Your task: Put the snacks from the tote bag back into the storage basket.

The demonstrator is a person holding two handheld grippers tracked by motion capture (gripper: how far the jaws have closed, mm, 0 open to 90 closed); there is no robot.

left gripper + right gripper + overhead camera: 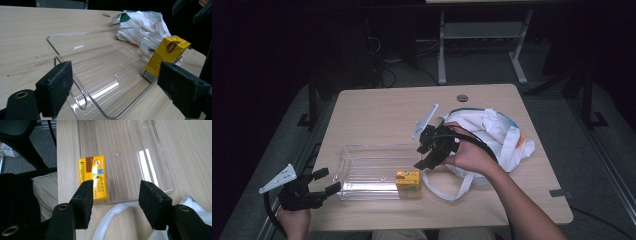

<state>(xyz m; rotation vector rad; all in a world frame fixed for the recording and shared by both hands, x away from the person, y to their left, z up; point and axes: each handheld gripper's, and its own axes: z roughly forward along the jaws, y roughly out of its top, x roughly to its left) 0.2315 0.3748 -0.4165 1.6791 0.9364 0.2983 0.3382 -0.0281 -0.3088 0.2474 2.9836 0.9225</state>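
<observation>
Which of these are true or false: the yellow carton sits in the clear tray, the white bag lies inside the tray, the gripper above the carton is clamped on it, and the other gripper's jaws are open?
1. The yellow carton sits in the clear tray. True.
2. The white bag lies inside the tray. False: it lies on the table beside the tray.
3. The right gripper is clamped on the carton. False: its jaws are apart above it, holding nothing.
4. The left gripper has its jaws open. True.
</observation>
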